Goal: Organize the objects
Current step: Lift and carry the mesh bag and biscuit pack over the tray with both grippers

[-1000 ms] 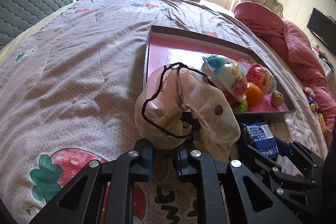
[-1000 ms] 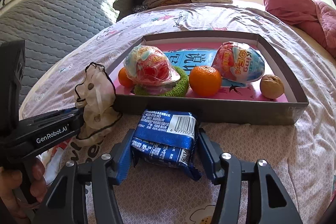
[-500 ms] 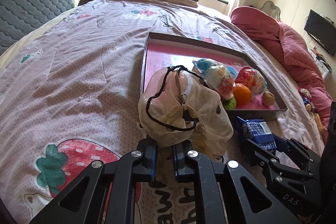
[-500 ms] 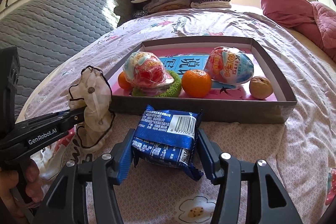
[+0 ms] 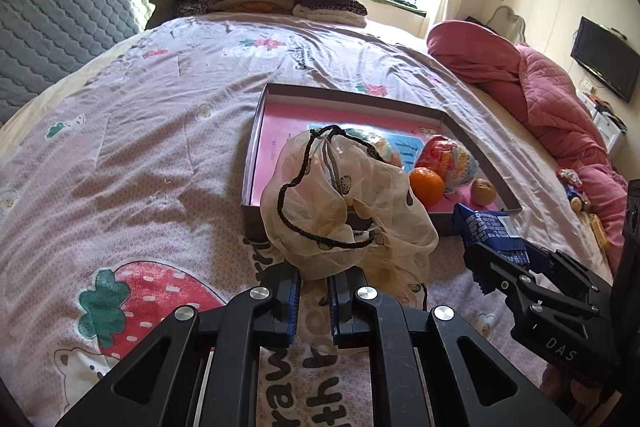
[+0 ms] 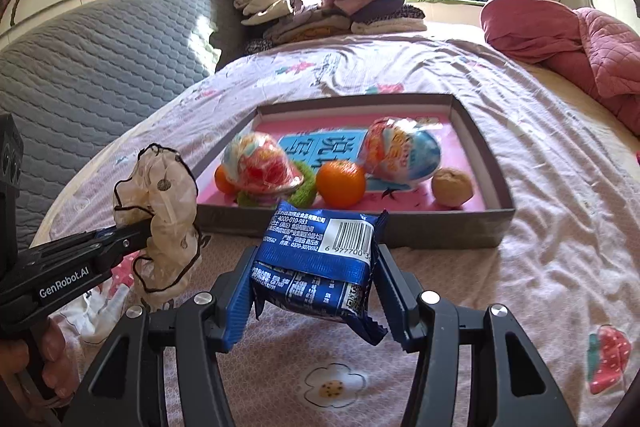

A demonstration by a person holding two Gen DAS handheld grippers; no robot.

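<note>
Bedspread below, shallow box [image 6: 472,227] ahead — your left gripper [image 5: 313,293] pinches the scrunchie [image 5: 344,211], your right gripper [image 6: 314,287] clamps the blue packet [image 6: 320,255]; clear the near wall before releasing.

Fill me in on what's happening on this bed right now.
A person is tidying loose things into a shallow box on the bed, with a handheld gripper in each hand. The left gripper is shut on a sheer cream scrunchie, held just short of the box's near wall. The right gripper is clamped on a blue snack packet, also in front of the box. Inside the box already lie two wrapped toy eggs, oranges, a walnut and a green scrunchie.
</note>
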